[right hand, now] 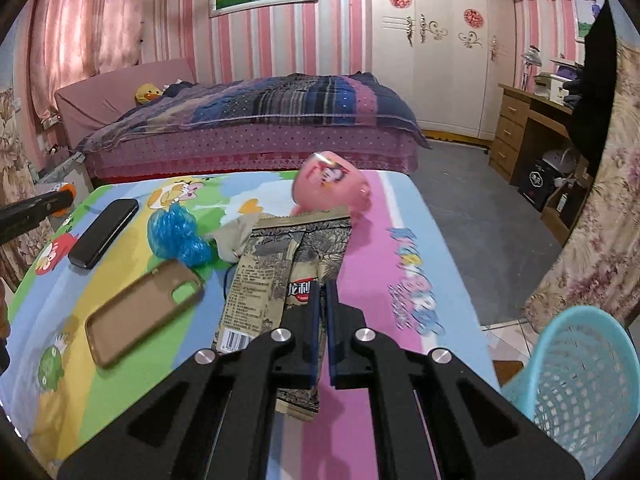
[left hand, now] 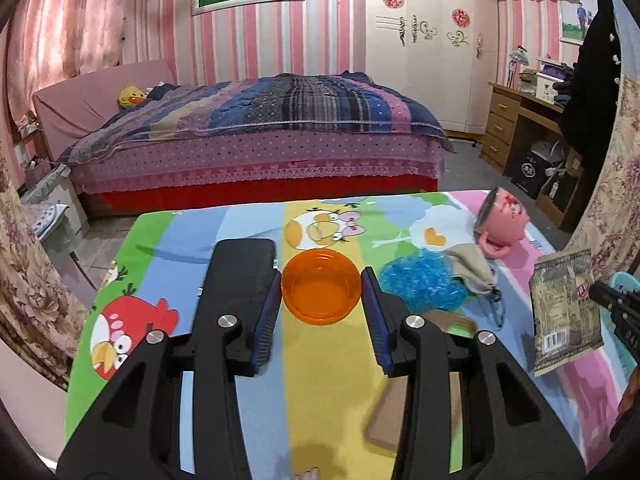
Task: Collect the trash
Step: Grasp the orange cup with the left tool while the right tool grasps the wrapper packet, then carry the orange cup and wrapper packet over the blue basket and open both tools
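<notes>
My right gripper is shut on a tan and grey snack wrapper, which hangs lifted off the table; in the left wrist view the wrapper dangles from that gripper at the right edge. A turquoise mesh basket stands on the floor, lower right of the table. My left gripper is shut on a small orange plastic bowl, one pad on each side. A crumpled blue plastic bag lies on the table beside a grey cloth pouch.
The table wears a cartoon-print cloth. On it lie a black phone, a tan phone case and a pink mug on its side. A bed, a wardrobe and a desk stand beyond.
</notes>
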Demonstrator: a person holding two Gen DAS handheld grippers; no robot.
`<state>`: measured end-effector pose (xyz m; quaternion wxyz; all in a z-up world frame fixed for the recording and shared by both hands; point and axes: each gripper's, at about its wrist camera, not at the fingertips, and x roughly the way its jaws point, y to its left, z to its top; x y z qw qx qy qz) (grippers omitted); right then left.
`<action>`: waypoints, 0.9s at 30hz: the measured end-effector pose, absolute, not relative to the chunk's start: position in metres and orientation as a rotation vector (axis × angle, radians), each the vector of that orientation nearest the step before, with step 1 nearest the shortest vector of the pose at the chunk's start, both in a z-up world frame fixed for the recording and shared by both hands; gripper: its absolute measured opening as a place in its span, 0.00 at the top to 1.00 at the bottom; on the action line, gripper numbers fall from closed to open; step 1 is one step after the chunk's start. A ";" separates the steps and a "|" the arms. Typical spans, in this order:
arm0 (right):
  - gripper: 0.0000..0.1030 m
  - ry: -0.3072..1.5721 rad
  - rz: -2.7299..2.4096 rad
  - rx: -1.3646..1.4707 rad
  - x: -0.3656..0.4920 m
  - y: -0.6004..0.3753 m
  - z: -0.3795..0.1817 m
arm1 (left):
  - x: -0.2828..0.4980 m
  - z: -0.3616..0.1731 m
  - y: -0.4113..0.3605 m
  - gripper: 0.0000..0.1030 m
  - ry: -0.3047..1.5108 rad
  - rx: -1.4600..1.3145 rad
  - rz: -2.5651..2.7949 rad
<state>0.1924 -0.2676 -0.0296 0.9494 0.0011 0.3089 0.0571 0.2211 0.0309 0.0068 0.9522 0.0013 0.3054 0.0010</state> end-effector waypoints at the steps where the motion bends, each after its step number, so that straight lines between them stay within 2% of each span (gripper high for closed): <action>1: 0.97 0.626 0.114 0.004 0.189 -0.272 -0.029 | 0.220 0.008 0.027 0.62 0.620 -0.003 -0.008; 15: 0.97 0.582 0.059 0.037 0.149 -0.327 -0.018 | 0.210 0.015 -0.039 0.62 0.609 -0.005 -0.108; 27: 0.97 0.527 -0.096 0.092 0.104 -0.414 -0.004 | 0.200 0.009 -0.121 0.62 0.612 0.008 -0.215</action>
